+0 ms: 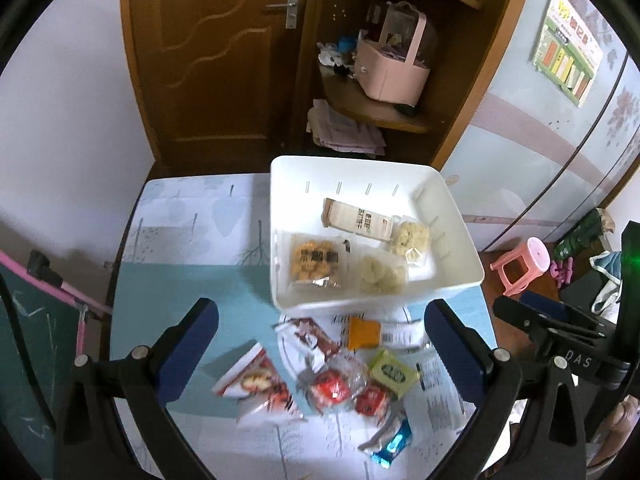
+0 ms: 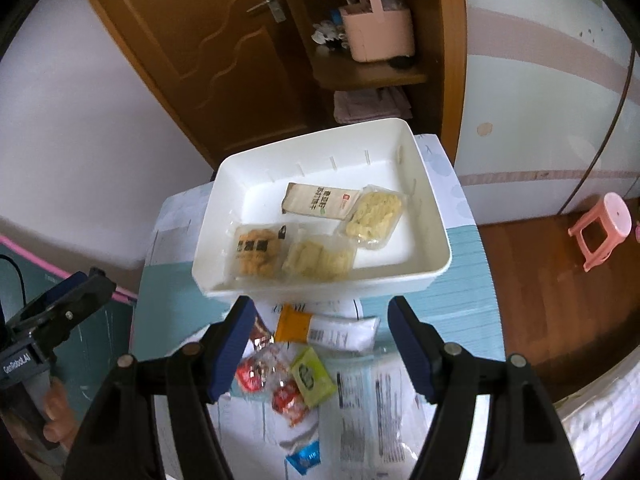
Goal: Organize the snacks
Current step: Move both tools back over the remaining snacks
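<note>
- A white bin sits on a small table with a blue-green patterned cloth, in the centre of both views.
- Four snacks already lie inside the bin: a tan cracker packet toward the back, a clear pack of golden cookies at the front left, and two clear packs of pale biscuits to its right.
- The loose snacks are piled on the cloth just in front of the bin, in the lower middle of each frame: a red-and-white wrapper at lower left, two red-filled clear packs, a green packet, an orange-ended packet nearest the bin, and a small blue packet lowest of all.
- The left gripper hangs above the pile, its blue-padded jaws spread wide and holding nothing.
- The right gripper is likewise spread wide and empty, hanging over the orange-ended and green packets.
- The job looks partly done: several snacks binned, roughly as many still outside.
- The step in hand seems to be choosing the next snack. That would call for lowering one gripper onto a single packet, closing on its edge without catching a neighbour, then lifting it over the bin's front wall.
</note>
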{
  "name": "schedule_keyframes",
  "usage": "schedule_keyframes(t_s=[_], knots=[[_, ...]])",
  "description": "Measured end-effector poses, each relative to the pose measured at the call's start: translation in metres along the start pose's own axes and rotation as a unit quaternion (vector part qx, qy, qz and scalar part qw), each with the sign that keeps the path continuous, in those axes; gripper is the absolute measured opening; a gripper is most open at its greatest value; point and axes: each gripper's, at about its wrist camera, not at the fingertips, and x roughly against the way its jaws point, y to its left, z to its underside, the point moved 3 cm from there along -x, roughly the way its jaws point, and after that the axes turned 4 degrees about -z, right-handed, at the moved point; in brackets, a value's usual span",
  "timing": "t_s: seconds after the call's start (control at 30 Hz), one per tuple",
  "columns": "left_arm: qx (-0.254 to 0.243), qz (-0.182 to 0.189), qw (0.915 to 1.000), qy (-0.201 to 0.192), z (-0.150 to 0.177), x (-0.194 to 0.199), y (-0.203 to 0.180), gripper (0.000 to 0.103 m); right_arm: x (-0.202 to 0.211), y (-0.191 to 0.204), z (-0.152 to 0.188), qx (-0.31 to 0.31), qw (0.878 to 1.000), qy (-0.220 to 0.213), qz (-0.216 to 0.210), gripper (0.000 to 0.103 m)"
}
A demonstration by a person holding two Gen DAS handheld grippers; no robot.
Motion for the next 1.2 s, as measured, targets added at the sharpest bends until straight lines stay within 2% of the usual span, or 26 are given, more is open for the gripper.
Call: schedule_keyframes(t_s=[0.3, 0.43, 0.5, 0.67, 0.8, 0.97, 1.2], knots=[[0.015, -0.016, 0.9996, -0.015, 0.046, 0.031, 0.012, 0.102, 0.026, -0.003, 0.038, 0.026, 1.000, -0.006, 0.010, 0.070], [0.030, -0.023, 0.9993, -0.005, 0.068, 0.033, 0.018, 0.102, 0.030, -0.008, 0.055, 0.027, 1.000, 0.000, 0.003, 0.080], [0.030, -0.032, 0.9990, 0.001, 0.078, 0.029, 0.020, 0.102, 0.030, -0.011, 0.061, 0.030, 1.000, -0.001, 0.005, 0.081], [0.029, -0.060, 0.9975, 0.023, 0.098, 0.010, 0.027, 0.102, 0.018, -0.027, 0.078, 0.026, 0.999, 0.018, 0.015, 0.082], [0.037, -0.067, 0.9959, 0.048, 0.111, -0.014, 0.034, 0.102, 0.000, -0.042, 0.091, 0.013, 0.999, 0.044, 0.021, 0.082], [0.045, -0.072, 0.9931, 0.081, 0.121, -0.045, 0.042, 0.102, -0.026, -0.054, 0.106, 0.004, 0.997, 0.074, 0.023, 0.082], [0.062, -0.055, 0.9890, 0.122, 0.125, -0.085, 0.051, 0.102, -0.053, -0.062, 0.117, -0.004, 0.994, 0.104, 0.021, 0.082]])
